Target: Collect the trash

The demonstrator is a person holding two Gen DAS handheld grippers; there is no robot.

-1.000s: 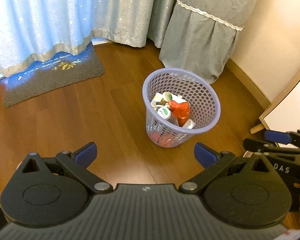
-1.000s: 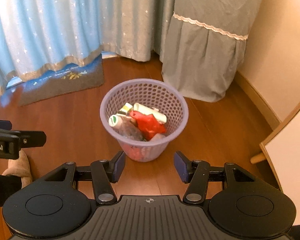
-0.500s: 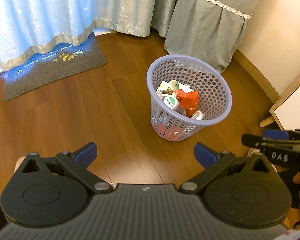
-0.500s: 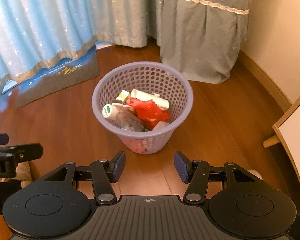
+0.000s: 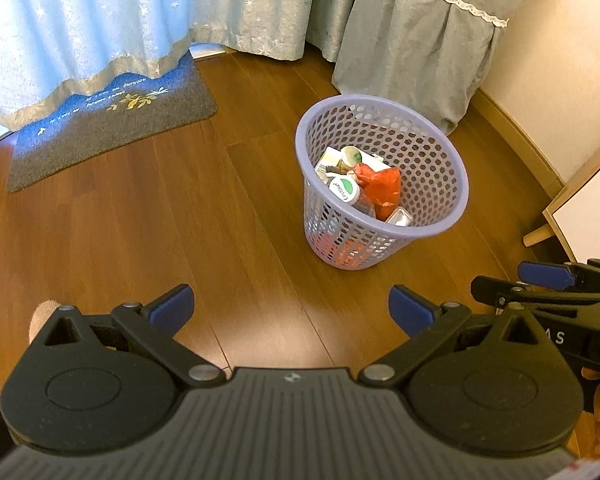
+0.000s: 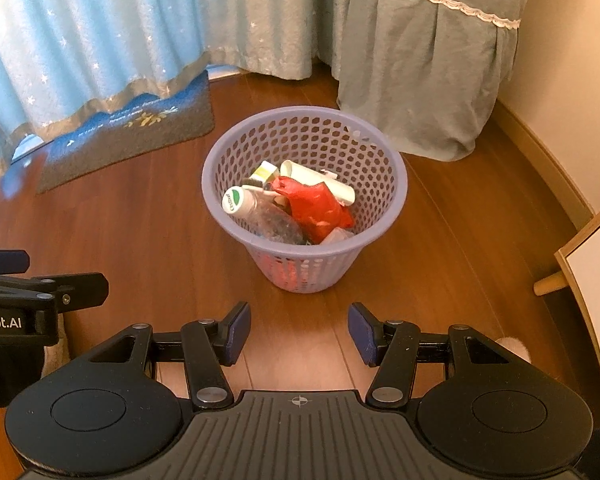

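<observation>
Both claws gape empty above the wood floor: left gripper spread wide, right gripper parted less. Just beyond the fingertips stands the lavender basket, upright, holding a red bag, a green-capped bottle and cartons. Doormat lies left of the basket, by the curtains.

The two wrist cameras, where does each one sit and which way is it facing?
Left wrist: on the left gripper, angled down at the floor, purple trash basket ahead to its right; its wide-open fingers and the right gripper's side show.
Right wrist: on the right gripper, looking down at the basket straight ahead; its own open fingers and the left gripper's side show.
Shared: basket, blue doormat, curtains.
</observation>
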